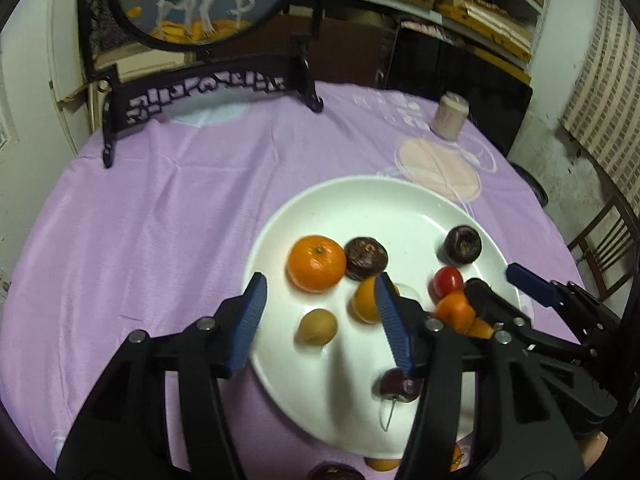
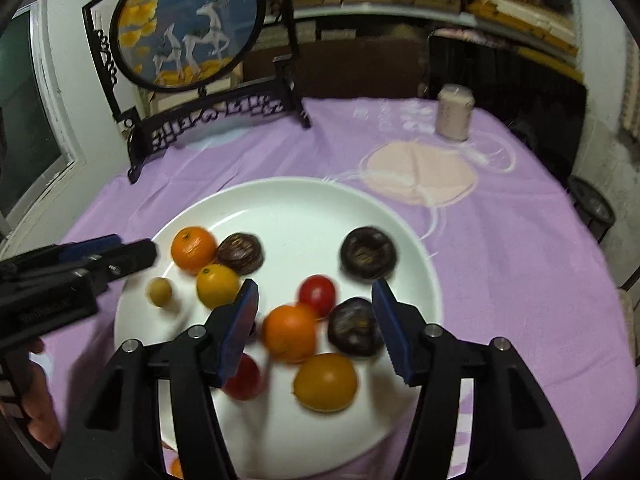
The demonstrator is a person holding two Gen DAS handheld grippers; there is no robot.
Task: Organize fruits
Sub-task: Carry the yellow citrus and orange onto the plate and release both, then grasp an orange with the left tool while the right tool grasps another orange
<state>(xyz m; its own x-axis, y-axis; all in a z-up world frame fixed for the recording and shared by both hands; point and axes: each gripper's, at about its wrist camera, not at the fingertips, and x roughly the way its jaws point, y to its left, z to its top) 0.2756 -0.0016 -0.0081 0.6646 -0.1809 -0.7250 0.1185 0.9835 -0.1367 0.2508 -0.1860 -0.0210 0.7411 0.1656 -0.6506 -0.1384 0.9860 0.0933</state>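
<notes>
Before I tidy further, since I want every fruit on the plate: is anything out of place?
Yes. A dark fruit and an orange one lie on the purple cloth beside the white plate's near rim, not on it.

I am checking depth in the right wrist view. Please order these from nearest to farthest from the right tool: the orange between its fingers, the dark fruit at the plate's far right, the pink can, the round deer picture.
1. The orange, just ahead of the right tool.
2. The dark fruit, far right of the plate.
3. The pink can, back right on the cloth.
4. The deer picture, back left.
</notes>
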